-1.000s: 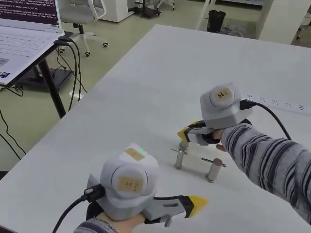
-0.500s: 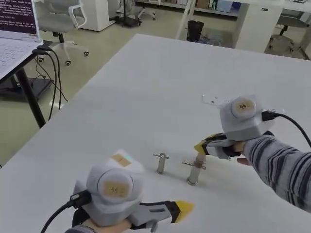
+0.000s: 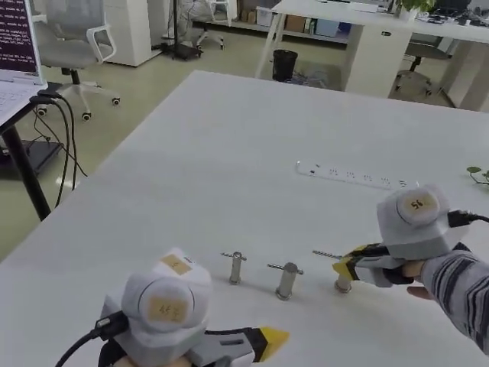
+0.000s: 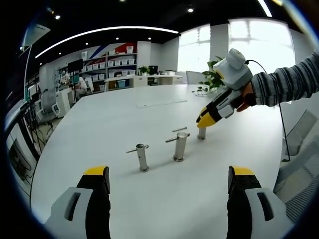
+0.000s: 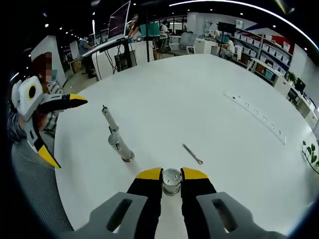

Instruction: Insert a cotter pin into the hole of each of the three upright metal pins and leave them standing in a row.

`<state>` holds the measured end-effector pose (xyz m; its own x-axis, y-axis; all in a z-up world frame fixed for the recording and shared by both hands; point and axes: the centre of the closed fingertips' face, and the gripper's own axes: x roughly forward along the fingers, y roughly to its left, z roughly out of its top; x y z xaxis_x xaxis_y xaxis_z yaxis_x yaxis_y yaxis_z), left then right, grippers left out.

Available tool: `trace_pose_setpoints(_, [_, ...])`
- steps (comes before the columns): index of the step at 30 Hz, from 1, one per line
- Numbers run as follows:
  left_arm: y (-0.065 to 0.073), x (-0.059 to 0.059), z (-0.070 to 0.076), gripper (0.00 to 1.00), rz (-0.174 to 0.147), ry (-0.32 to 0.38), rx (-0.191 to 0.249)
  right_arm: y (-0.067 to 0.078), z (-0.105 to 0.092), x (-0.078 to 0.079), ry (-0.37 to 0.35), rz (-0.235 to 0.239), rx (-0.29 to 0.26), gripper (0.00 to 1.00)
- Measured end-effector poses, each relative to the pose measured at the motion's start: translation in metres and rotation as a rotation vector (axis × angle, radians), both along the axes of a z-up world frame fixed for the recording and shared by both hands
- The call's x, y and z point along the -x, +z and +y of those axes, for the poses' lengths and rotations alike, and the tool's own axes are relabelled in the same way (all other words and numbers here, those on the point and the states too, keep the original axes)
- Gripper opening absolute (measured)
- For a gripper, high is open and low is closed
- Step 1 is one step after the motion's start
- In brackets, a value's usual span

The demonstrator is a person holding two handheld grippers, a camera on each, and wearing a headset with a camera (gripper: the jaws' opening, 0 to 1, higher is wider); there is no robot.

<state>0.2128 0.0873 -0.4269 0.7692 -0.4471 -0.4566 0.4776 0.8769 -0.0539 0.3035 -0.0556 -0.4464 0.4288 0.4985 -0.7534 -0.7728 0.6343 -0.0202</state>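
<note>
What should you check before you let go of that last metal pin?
1. Right gripper jaws shut on the third metal pin: ok.
2. Third metal pin upright: ok.
3. Cotter pin through its hole: cannot tell, the joint is hidden.
4. First metal pin and second metal pin each carry a cotter pin: ok.
5. All three in a row on the table: ok.
6. Left gripper open, away from the row: ok.

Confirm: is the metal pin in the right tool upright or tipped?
Upright. In the left gripper view the metal pin stands vertical on the table, held between the right tool's yellow tips.
</note>
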Motion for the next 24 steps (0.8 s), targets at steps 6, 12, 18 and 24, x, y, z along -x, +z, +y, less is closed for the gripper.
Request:
trace_pose_setpoints(6, [-0.001, 0.000, 0.000, 0.98, 0.004, -0.003, -0.005, -0.006, -0.014, 0.018, -0.006, 0.025, -0.006, 0.09])
trace_pose_setpoints(12, [0.000, 0.000, -0.001, 0.98, -0.002, -0.007, -0.006, -0.008, -0.015, 0.041, 0.003, 0.040, -0.011, 0.09])
trace_pose_setpoints(18, [0.000, 0.001, -0.002, 0.98, 0.000, -0.014, -0.011, -0.007, -0.007, 0.056, 0.025, 0.029, -0.017, 0.09])
trace_pose_setpoints(24, [0.001, 0.002, -0.003, 0.97, -0.005, -0.021, -0.012, -0.005, 0.006, 0.071, 0.056, 0.022, -0.027, 0.09])
